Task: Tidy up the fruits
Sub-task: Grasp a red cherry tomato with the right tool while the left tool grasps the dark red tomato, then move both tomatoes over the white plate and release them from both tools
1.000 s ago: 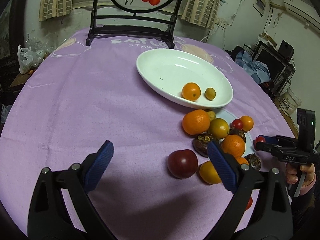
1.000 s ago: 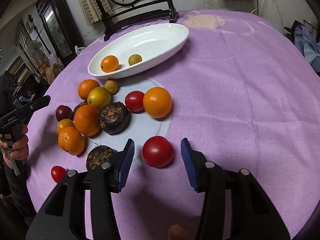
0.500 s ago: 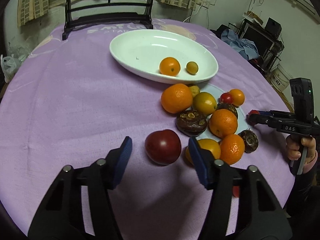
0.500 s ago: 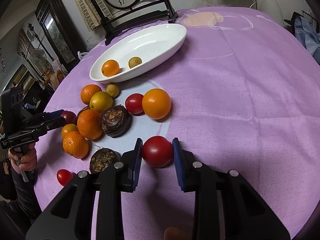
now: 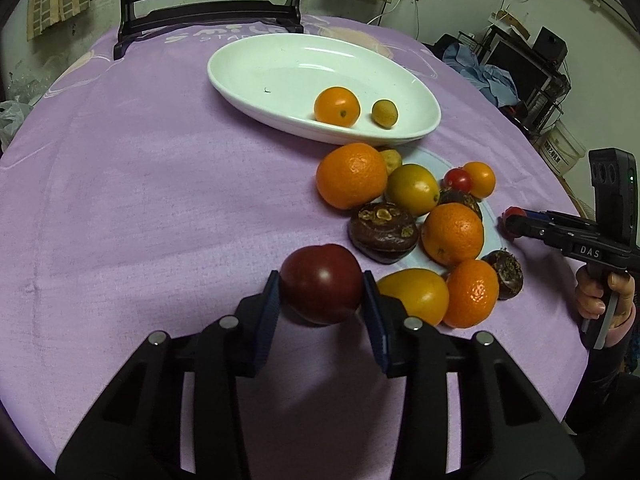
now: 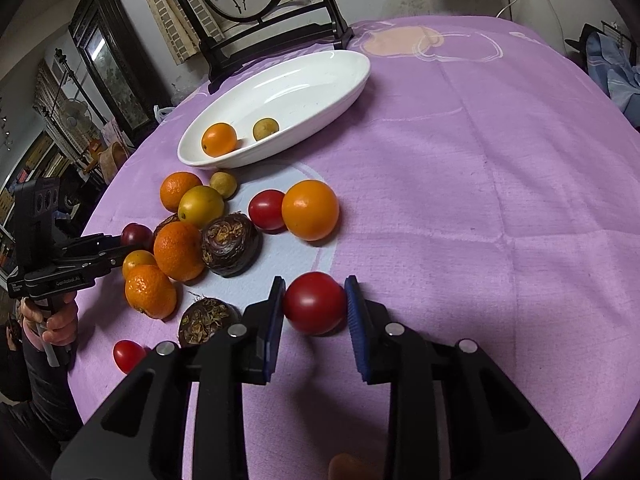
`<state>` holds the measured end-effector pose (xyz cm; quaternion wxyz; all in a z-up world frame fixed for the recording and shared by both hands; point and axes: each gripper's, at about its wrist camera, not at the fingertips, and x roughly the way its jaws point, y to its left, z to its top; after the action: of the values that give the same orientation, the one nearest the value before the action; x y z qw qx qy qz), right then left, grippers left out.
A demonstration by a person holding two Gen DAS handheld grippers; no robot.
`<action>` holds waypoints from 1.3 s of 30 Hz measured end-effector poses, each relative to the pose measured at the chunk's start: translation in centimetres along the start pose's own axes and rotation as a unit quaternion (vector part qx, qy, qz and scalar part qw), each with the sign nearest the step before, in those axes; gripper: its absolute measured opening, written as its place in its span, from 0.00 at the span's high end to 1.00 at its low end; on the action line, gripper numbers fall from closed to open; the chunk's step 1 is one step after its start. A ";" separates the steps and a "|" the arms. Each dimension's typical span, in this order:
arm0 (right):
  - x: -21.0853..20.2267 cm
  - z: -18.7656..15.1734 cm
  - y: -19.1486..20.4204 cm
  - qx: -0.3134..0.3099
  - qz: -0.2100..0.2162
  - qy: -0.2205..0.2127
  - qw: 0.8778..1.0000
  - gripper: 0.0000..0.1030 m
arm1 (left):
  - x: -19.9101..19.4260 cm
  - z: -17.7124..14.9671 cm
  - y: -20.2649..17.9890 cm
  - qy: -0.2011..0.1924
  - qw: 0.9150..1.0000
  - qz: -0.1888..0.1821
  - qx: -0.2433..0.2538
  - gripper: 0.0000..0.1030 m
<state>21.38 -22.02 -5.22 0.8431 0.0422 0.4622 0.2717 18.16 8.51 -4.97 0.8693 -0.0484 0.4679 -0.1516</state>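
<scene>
A dark red round fruit (image 5: 322,284) lies on the purple cloth just left of the fruit pile. My left gripper (image 5: 320,280) has it between its blue pads; the jaws are closing and both pads touch its sides. My right gripper (image 6: 315,300) is shut on a bright red tomato (image 6: 315,303) that rests on the cloth. The white oval dish (image 5: 256,76) behind the pile holds a small orange (image 5: 337,106) and a yellow-green fruit (image 5: 385,113). The pile has oranges (image 5: 351,175), yellow fruits and dark brown fruits (image 5: 384,230).
A black wooden stand (image 5: 208,8) sits at the table's far edge. A small red tomato (image 6: 128,355) lies near the cloth's edge by the person's hand (image 6: 56,320). Bare purple cloth (image 6: 500,200) stretches right of the dish.
My left gripper came forward and down over the dark red fruit, and its jaws went from wide open to touching it. The right jaws closed onto the red tomato without shifting.
</scene>
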 end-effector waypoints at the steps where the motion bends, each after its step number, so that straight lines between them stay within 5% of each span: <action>1: -0.1 0.0 0.0 -0.001 0.000 -0.002 1.000 0.70 | 0.0 0.0 0.1 0.000 1.000 -0.002 -0.002 0.61; 8: -1.8 1.7 2.3 -0.040 0.009 -0.068 0.997 0.70 | -2.5 3.1 0.3 -0.073 0.996 -0.022 -0.035 0.62; 13: -1.6 7.3 4.2 -0.053 0.011 -0.135 0.989 0.70 | -1.7 8.6 -0.9 -0.112 0.993 0.018 -0.036 0.61; 19: 4.4 12.4 3.9 -0.055 -0.024 -0.110 0.992 0.70 | 2.8 12.4 0.1 -0.079 0.993 0.062 -0.057 0.61; 25: 7.6 13.7 4.0 -0.061 -0.039 -0.082 0.994 0.70 | 4.5 13.5 1.1 -0.065 0.993 0.078 -0.066 0.61; 26: 7.8 13.7 4.1 -0.063 -0.040 -0.079 0.994 0.65 | 4.7 13.5 1.2 -0.063 0.992 0.081 -0.068 0.58; 27: 7.9 13.6 4.1 -0.064 -0.044 -0.078 0.994 0.62 | 4.6 13.3 1.2 -0.066 0.992 0.083 -0.067 0.42; 30: 7.0 13.1 4.3 -0.064 -0.042 -0.079 0.994 0.61 | 2.8 12.7 0.5 -0.096 0.989 0.102 -0.052 0.19; 35: 2.6 10.8 5.3 -0.075 -0.017 -0.113 0.991 0.47 | -1.2 10.9 -0.4 -0.129 0.986 0.091 -0.052 0.10; 39: 0.8 8.0 5.5 -0.082 0.012 -0.099 0.992 0.46 | -3.1 8.3 -0.9 -0.138 0.985 0.096 -0.049 0.07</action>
<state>25.88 -15.53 0.50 0.8820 0.0051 0.3522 0.3130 23.30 8.14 2.34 0.9326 -0.0659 0.3530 -0.0363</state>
